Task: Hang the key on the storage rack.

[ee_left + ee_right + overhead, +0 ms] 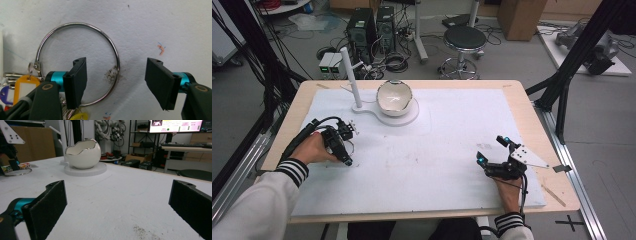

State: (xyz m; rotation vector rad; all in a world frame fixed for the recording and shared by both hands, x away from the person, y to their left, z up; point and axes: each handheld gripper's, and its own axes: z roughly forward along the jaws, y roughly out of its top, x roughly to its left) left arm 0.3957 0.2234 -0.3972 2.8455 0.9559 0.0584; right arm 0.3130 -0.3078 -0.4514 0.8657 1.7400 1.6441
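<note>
A: Main item? Where is it?
B: Metal key ring (pixel 78 63), big loop, lying flat on the white foam board (pixel 437 150) at the person's left side. Keys and plastic tags hang off it, one orange tag (pixel 24 88), a yellow one (pixel 80 116) at the bottom edge. In the right gripper view the ring (pixel 18 172) lies far left on the board.
A: Left gripper (pixel 116 83)?
B: Right above the ring, pointing down at the board. Jaws wide apart, gripping nothing. One jaw sits over the inside of the loop, the other outside it, so the ring's wire runs between them. Can't tell if a jaw touches it. Dark smudge (pixel 111 74) on the board right by the wire.
A: Right gripper (pixel 494 150)?
B: Near the board's front right, low over the surface, well apart from the ring. Jaws wide, empty, bare board between them.
A: Anything else?
B: White egg-shaped bowl (pixel 394 97) with a jagged silver rim, on a round white base (pixel 409 117) at the far middle of the board. White upright post (pixel 351 77) just beside it. Board lies on a wooden table (pixel 532 120).
</note>
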